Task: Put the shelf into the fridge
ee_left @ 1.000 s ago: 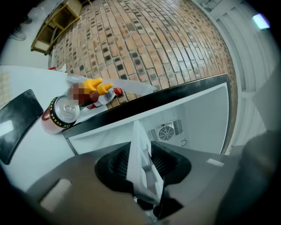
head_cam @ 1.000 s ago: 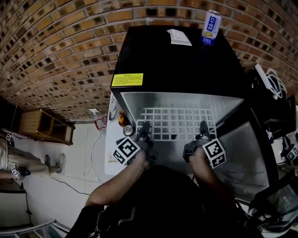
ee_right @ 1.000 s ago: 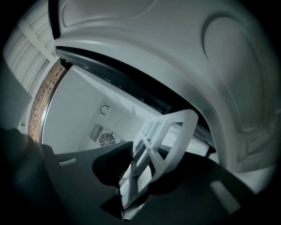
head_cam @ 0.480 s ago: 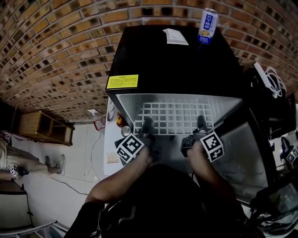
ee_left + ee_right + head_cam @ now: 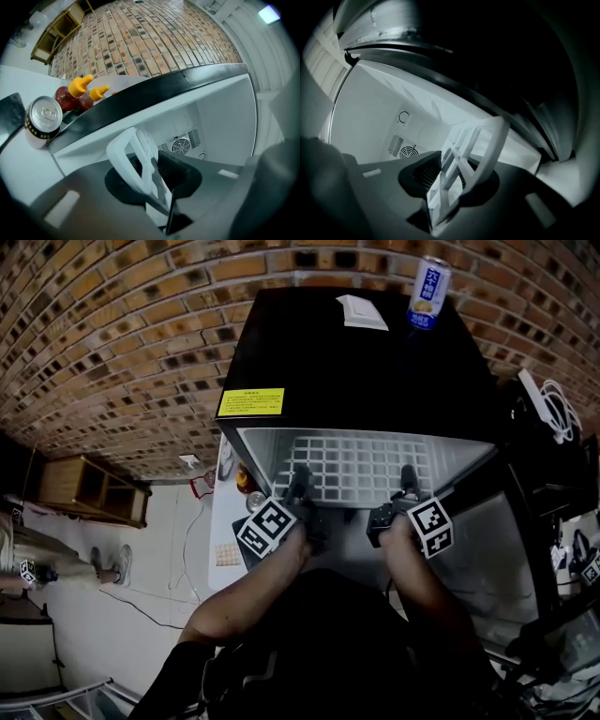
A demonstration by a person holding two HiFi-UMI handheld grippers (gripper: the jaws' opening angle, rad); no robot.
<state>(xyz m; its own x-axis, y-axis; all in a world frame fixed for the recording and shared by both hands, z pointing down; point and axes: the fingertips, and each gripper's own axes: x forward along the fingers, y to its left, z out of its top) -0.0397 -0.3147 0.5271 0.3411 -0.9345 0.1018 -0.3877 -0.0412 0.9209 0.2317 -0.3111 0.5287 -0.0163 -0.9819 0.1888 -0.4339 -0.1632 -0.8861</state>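
Partway into the fridge (image 5: 356, 362), the white grid shelf (image 5: 366, 470) lies level. Its front edge is gripped by the left claw (image 5: 298, 482), which has just closed; the right claw (image 5: 408, 480), just widening, sits slack around it. This looks like the sliding-in step: next, push evenly home.

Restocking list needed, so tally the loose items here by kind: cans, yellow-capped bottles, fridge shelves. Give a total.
Cans: 2
Yellow-capped bottles: 2
Shelf: 1
Total: 5
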